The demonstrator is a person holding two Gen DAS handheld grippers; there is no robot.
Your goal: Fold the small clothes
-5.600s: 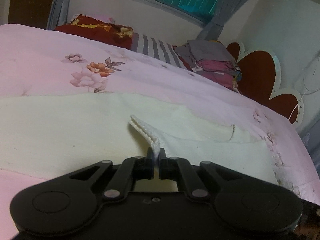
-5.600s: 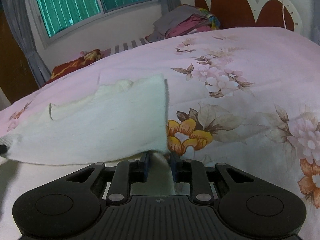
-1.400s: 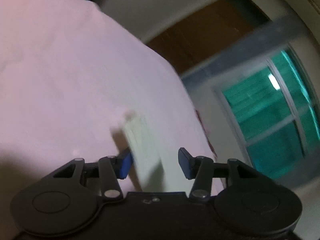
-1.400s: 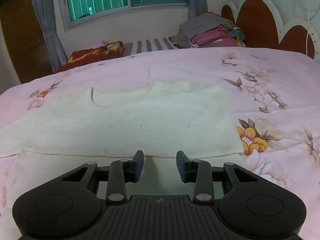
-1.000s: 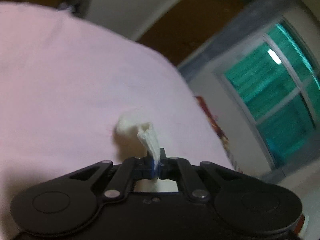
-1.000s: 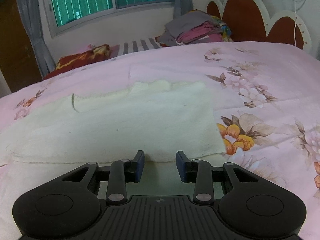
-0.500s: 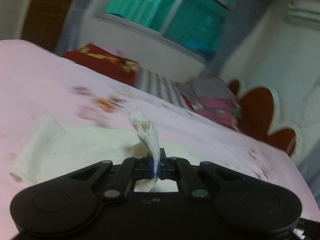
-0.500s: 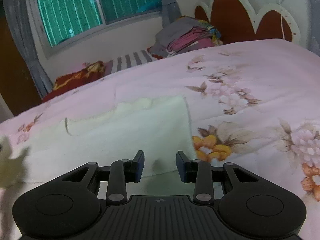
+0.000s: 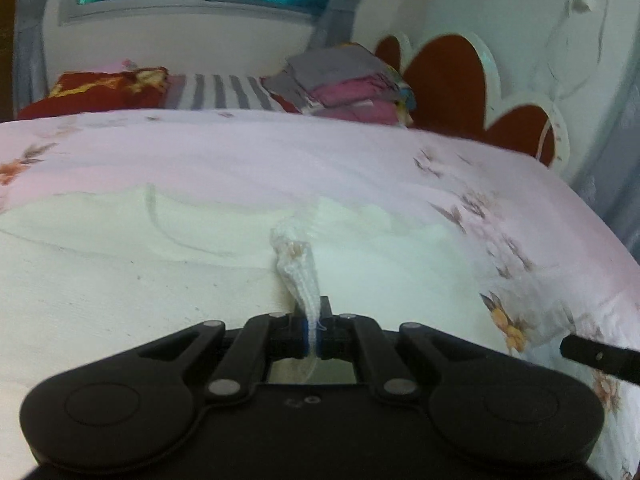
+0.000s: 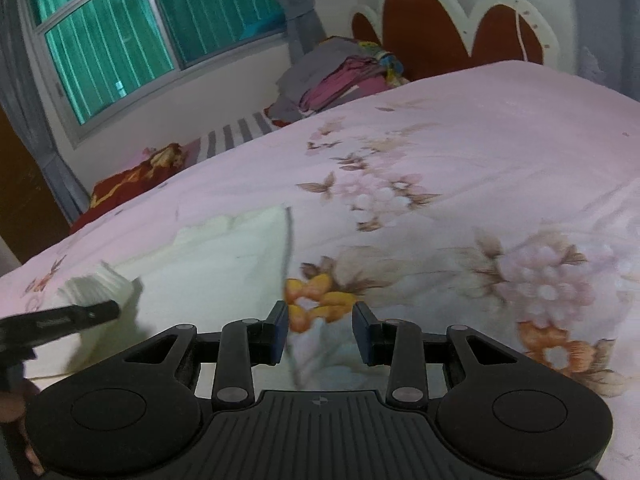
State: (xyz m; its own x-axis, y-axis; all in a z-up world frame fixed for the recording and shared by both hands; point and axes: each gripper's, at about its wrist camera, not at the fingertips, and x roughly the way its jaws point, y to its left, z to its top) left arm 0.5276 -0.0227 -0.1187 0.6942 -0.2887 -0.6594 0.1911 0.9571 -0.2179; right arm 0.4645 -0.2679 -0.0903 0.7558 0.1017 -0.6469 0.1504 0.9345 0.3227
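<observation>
A cream knitted garment [image 9: 120, 272] lies spread on the pink flowered bedspread [image 9: 280, 160]. My left gripper [image 9: 313, 334] is shut on a ribbed cuff of that garment [image 9: 298, 276], which stands up from between its pads. In the right wrist view the same garment [image 10: 224, 264] lies left of centre, and the left gripper [image 10: 116, 308] comes in from the left edge with the cuff [image 10: 96, 284]. My right gripper [image 10: 320, 330] stands open over the bedspread beside the garment's right edge, with nothing between its fingers. Its finger tip [image 9: 592, 356] shows at the right of the left wrist view.
A pile of folded grey and pink clothes [image 9: 344, 84] sits at the head of the bed by the red and white headboard [image 9: 448, 76]. A red pillow [image 9: 96, 88] and striped cloth [image 9: 224, 92] lie under the window. The bedspread [image 10: 480, 200] spreads wide to the right.
My left gripper closed on the cuff and swung it across over the garment toward the right, rolling level. My right gripper drifted right, off the garment's lower edge, and stayed open.
</observation>
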